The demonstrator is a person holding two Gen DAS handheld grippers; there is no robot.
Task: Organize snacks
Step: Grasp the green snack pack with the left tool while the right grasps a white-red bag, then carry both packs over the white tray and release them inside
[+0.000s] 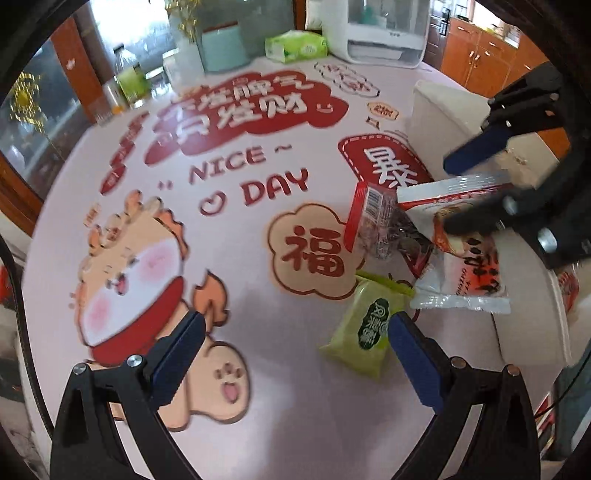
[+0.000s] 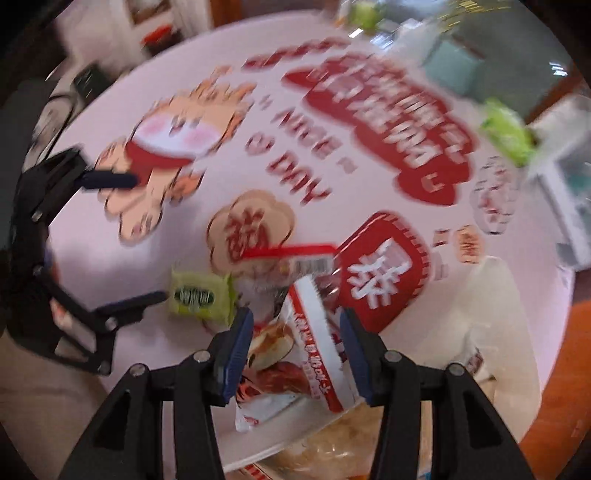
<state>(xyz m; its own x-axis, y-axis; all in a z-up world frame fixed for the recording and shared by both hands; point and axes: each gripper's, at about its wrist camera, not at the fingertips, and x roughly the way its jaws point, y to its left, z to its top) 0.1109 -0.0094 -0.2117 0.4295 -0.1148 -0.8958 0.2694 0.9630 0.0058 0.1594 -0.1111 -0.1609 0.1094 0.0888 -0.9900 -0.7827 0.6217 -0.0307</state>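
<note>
A green snack packet (image 1: 364, 325) lies on the printed pink tablecloth, touching the right finger of my open, empty left gripper (image 1: 295, 347); it also shows in the right wrist view (image 2: 199, 295). My right gripper (image 2: 295, 347) has its jaws partly closed around a white and red snack packet (image 2: 295, 354), held over the rim of a white container (image 2: 495, 306). In the left wrist view the right gripper (image 1: 469, 188) holds that packet (image 1: 465, 254) at the right. A red and clear wrapper (image 1: 380, 221) lies beside it.
A white container (image 1: 532, 332) stands at the table's right edge with packets inside. At the back stand a green tissue pack (image 1: 295, 44), a white appliance (image 1: 384, 29), a teal canister (image 1: 221, 48) and bottles (image 1: 125, 85).
</note>
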